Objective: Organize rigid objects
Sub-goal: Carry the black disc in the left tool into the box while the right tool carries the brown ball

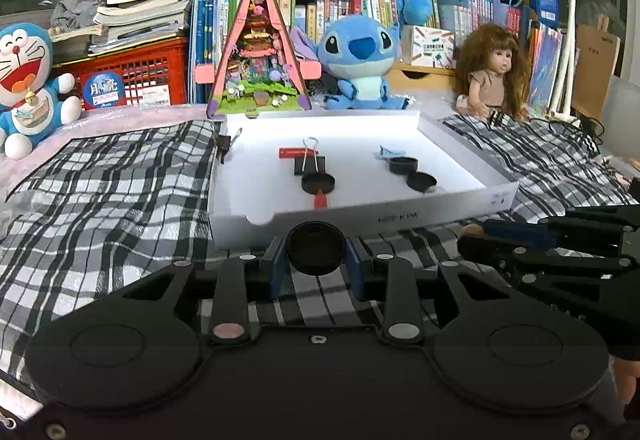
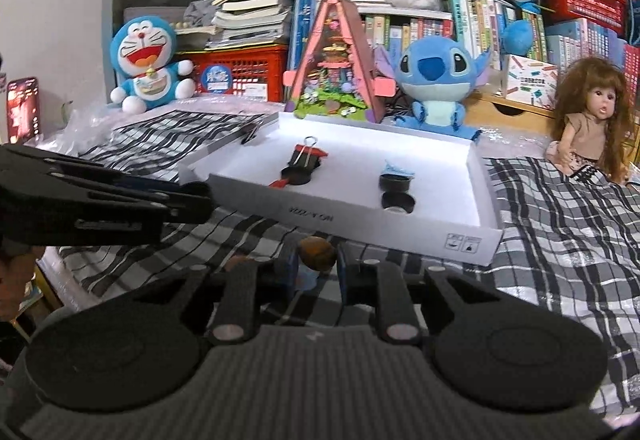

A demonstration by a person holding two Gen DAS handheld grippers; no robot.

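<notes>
left gripper (image 1: 316, 258) clamps black round cap (image 1: 316, 248) just before white tray (image 1: 440, 214) | right gripper (image 2: 318, 266) pinches small brown object (image 2: 317, 253) near tray front wall | tray holds binder clip (image 1: 310, 160), two more black caps (image 1: 412, 172) | plaid cloth (image 1: 100, 180) beneath

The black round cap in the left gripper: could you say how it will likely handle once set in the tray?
The black round cap looks rigid and probably light. Gripped by its curved edge, it might slip. Released flat in the white tray, it should stay put; on edge, it could roll.
</notes>
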